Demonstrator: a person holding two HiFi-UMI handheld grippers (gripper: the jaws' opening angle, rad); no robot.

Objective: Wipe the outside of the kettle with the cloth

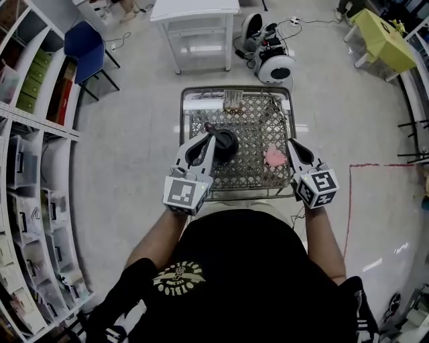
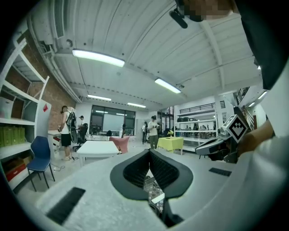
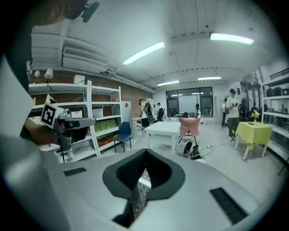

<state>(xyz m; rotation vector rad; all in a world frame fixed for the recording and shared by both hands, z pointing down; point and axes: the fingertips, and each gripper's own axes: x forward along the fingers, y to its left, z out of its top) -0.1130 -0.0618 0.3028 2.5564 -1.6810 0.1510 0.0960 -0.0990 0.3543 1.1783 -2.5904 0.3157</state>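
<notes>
Pink cloth (image 1: 275, 157) lies loose on metal wire-mesh table (image 1: 258, 124) near round black kettle (image 1: 226, 145), w/ left hand-held gripper (image 1: 209, 132) & right hand-held gripper (image 1: 292, 143) both pinched shut on nothing, held clear above, which fits pre- or post-wipe.

On the mesh table (image 1: 258, 120) before me, the kettle (image 1: 225, 145) sits left, the cloth (image 1: 275, 157) right; a white table (image 1: 194, 9) stands farther off.

Head view looks steeply down; gripper views face level (sharing the white table (image 2: 97, 148)).
</notes>
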